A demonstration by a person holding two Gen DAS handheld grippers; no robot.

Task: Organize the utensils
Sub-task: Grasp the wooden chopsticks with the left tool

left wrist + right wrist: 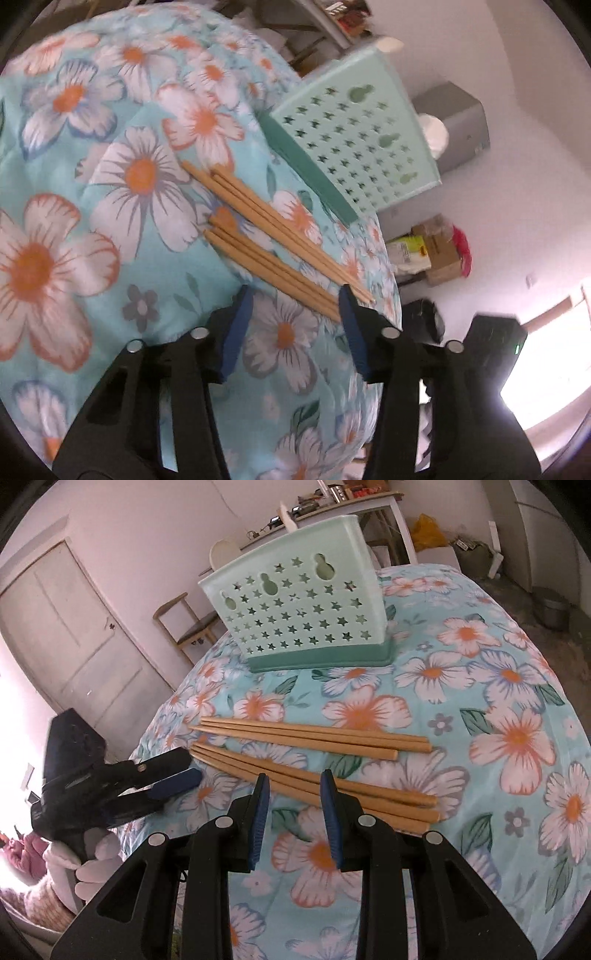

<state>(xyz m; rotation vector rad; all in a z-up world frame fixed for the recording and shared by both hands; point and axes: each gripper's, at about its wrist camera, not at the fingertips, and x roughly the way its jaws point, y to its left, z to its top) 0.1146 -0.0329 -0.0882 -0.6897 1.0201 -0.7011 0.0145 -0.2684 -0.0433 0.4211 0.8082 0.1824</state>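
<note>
Tan wooden chopsticks (314, 764) lie crosswise before the mint star-perforated plastic holder (295, 609). Right gripper (295, 786) nearest, straddling near bundle mid-shaft, part-open, empty; left gripper (177, 771) at the tips, empty.

Left gripper (295, 295) at lower centre, jaws apart and empty; right gripper (293, 781) likewise, lower centre, part open, holding nothing.

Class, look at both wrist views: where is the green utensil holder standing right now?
The utensil holder stands upright on the floral tablecloth at the table's far edge, beyond the wooden chopsticks; in the left wrist view it appears upper right.
</note>
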